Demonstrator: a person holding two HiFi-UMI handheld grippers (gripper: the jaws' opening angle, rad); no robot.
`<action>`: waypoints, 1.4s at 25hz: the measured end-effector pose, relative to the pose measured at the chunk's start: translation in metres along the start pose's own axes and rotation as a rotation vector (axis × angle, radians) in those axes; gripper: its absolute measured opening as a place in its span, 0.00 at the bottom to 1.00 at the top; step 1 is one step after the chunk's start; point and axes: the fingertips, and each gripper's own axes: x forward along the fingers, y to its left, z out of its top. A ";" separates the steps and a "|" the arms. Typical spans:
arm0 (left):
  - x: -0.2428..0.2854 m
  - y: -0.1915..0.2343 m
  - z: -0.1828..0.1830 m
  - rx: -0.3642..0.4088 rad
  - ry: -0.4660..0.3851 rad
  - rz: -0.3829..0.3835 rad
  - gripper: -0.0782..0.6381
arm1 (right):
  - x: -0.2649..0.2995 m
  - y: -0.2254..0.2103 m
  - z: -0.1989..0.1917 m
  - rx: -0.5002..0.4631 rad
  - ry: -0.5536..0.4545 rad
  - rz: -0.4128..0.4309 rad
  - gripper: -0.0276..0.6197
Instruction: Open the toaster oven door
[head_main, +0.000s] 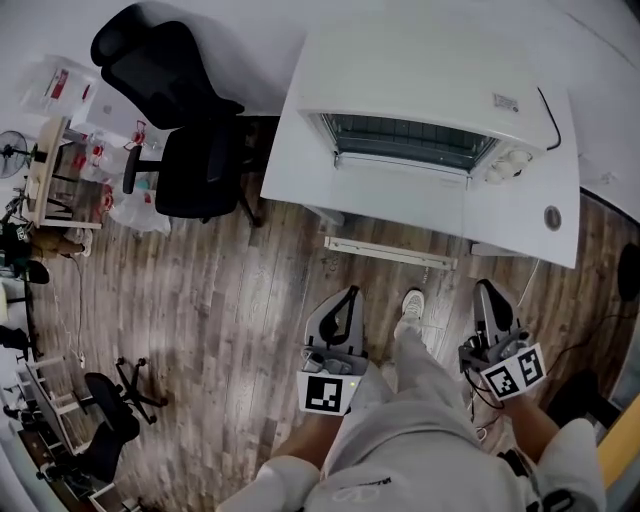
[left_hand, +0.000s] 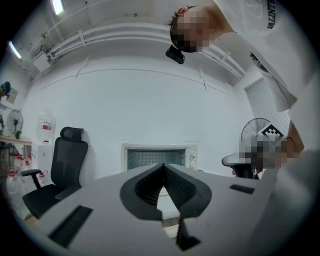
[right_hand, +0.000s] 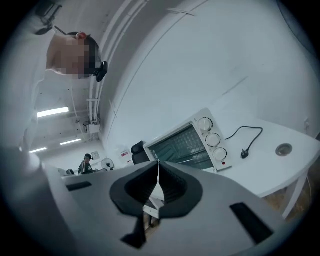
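On table (head_main: 520, 215), toaster oven (head_main: 410, 120) shut; left hand-held gripper (head_main: 345, 300), right hand-held gripper (head_main: 488, 294) closed, empty.

Stuff you can't really make out here

From the head view the toaster oven (head_main: 420, 70) shows its door (head_main: 405, 140) as just a steep sliver, and the label (head_main: 505, 102) on top is too small to read. The left hand-held gripper (left_hand: 163, 165) covers the oven's bottom edge in its own view, and the right hand-held gripper (right_hand: 158, 163) hides a lower corner. The markings on the knobs (right_hand: 212, 139) are too tiny, and the person's legs (head_main: 430, 390) run off the bottom edge.
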 end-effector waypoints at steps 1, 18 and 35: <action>-0.007 0.000 0.003 -0.002 -0.007 -0.006 0.12 | -0.002 0.008 0.002 -0.015 -0.014 -0.008 0.07; -0.179 0.002 0.048 -0.015 -0.076 -0.233 0.12 | -0.127 0.189 -0.020 -0.121 -0.197 -0.197 0.07; -0.256 -0.060 0.049 -0.016 -0.051 -0.219 0.12 | -0.244 0.219 -0.010 -0.191 -0.238 -0.272 0.07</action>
